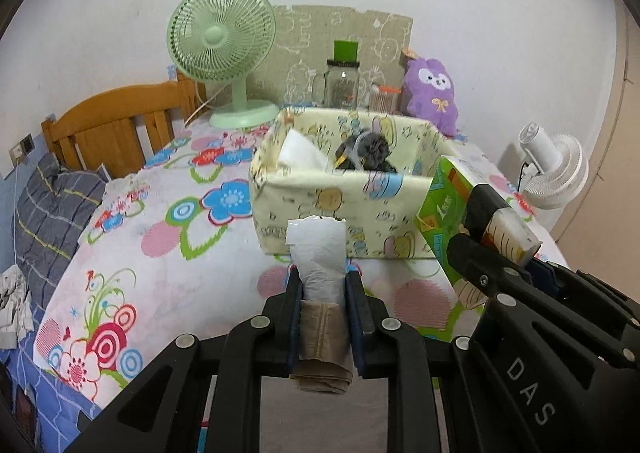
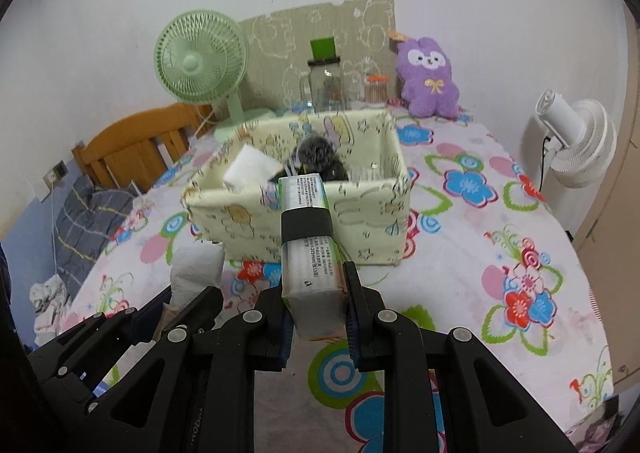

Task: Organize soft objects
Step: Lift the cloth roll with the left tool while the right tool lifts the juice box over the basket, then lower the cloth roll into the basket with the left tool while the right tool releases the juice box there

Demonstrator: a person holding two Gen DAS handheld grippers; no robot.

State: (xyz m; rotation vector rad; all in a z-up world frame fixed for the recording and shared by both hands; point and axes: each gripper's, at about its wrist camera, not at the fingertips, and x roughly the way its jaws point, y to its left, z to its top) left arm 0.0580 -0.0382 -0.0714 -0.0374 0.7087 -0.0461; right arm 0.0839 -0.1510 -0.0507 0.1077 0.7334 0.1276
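On the flowered bedspread point(image 1: 168, 277), a pale fabric bin point(image 1: 344, 209) printed with cartoon animals sits at about twelve o'clock from both grippers. The left gripper point(image 1: 323, 317) is clenched on a roll of white and beige soft material point(image 1: 320, 273), its two pads pressing the roll's sides, with the white end sticking up toward the bin's front wall. The right gripper point(image 2: 316, 305) grips a green tissue pack point(image 2: 310, 249) by its long sides; the pack points at the bin's near rim, and a black band wraps its middle. In the left wrist view this pack shows at three o'clock, just beside the bin's corner. Inside the bin lie a white folded item point(image 2: 250, 169) and a dark fuzzy object point(image 2: 318, 157). Beyond it stand a green fan point(image 1: 220, 37), a glass jar point(image 1: 340, 81) and a purple plush toy point(image 1: 432, 89).
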